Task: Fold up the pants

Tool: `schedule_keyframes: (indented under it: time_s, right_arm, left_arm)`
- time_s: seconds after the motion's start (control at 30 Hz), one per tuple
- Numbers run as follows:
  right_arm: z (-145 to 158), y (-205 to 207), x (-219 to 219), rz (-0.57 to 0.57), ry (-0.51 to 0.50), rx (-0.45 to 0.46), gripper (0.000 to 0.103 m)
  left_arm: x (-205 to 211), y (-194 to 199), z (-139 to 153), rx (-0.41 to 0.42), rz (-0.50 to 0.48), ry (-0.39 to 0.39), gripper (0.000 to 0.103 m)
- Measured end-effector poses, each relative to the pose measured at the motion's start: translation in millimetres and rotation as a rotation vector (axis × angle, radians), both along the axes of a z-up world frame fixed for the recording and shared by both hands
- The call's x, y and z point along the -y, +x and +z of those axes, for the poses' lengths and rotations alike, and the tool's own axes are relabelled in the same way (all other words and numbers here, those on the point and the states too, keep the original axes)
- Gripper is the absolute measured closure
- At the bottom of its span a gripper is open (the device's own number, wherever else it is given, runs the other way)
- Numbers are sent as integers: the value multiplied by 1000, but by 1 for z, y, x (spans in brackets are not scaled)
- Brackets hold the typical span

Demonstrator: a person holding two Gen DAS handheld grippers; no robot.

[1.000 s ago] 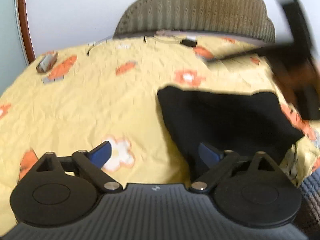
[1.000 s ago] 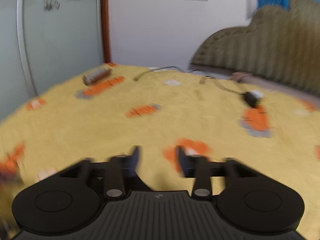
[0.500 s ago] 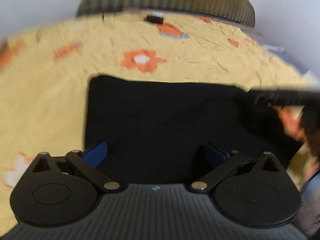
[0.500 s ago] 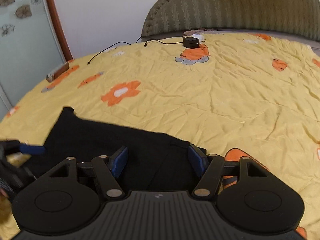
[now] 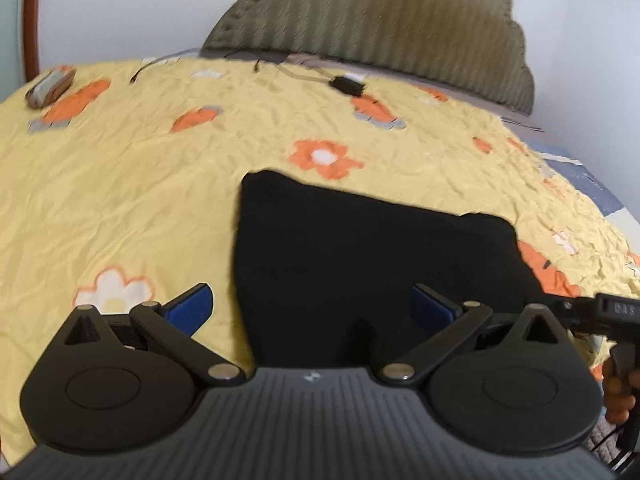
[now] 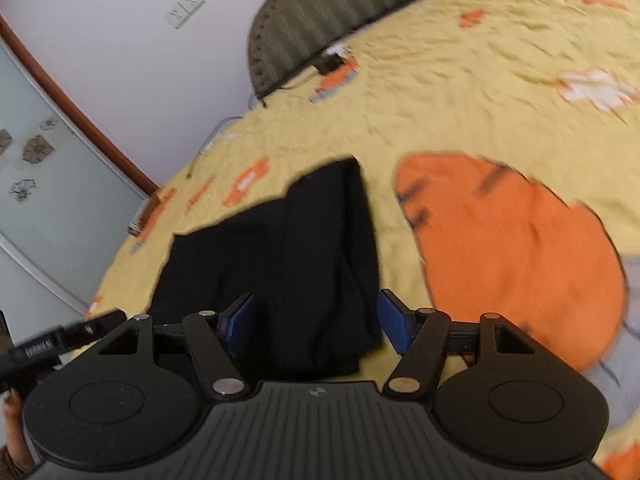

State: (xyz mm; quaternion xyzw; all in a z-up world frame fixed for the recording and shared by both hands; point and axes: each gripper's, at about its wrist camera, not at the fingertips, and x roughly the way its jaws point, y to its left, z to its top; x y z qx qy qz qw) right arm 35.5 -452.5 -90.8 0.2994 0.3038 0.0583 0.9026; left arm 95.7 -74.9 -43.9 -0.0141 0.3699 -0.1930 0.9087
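The black pants [image 5: 372,248] lie folded into a flat block on the yellow flowered bedspread [image 5: 140,184]. My left gripper [image 5: 312,308] is open and empty, its jaws astride the block's near left edge. In the right wrist view the pants [image 6: 280,256] show a layered folded edge on the right. My right gripper [image 6: 316,320] is open and empty, low over the near right end of the pants. The other gripper's body shows at the edge of each view.
A padded headboard [image 5: 372,28] stands at the far end of the bed. A black charger with cables [image 5: 346,85] and a small brown case [image 5: 50,86] lie far back on the bedspread. A glass door with a wooden frame [image 6: 44,168] is on the left.
The left view has swung left, so the pants sit right of centre. The right gripper has tilted and dropped close over the pants' right end. Both grippers stayed open.
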Motion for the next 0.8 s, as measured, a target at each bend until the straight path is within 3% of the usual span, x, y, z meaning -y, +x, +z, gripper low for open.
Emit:
schedule_keyframes:
  time_s: [0.07, 0.13, 0.23, 0.33, 0.43, 0.8]
  right_arm:
    - [-1, -2, -1, -7, 17, 11, 37]
    - [5, 0, -9, -8, -60, -6, 38]
    - [28, -8, -47, -108, -381, 24, 37]
    - [50, -22, -92, -105, -617, 122, 37]
    - [56, -27, -119, -34, -616, 164, 37]
    - [23, -21, -131, 0, -592, 71, 37]
  left_arm:
    - [4, -1, -2, -19, 4, 45, 0]
    - [13, -8, 0, 5, -6, 101, 0]
    - [27, -19, 4, 81, 0, 204, 0]
    - [32, -21, 6, 93, 4, 211, 0]
    - [35, -23, 5, 69, 15, 188, 0]
    - [48, -46, -1, 55, -7, 202, 0]
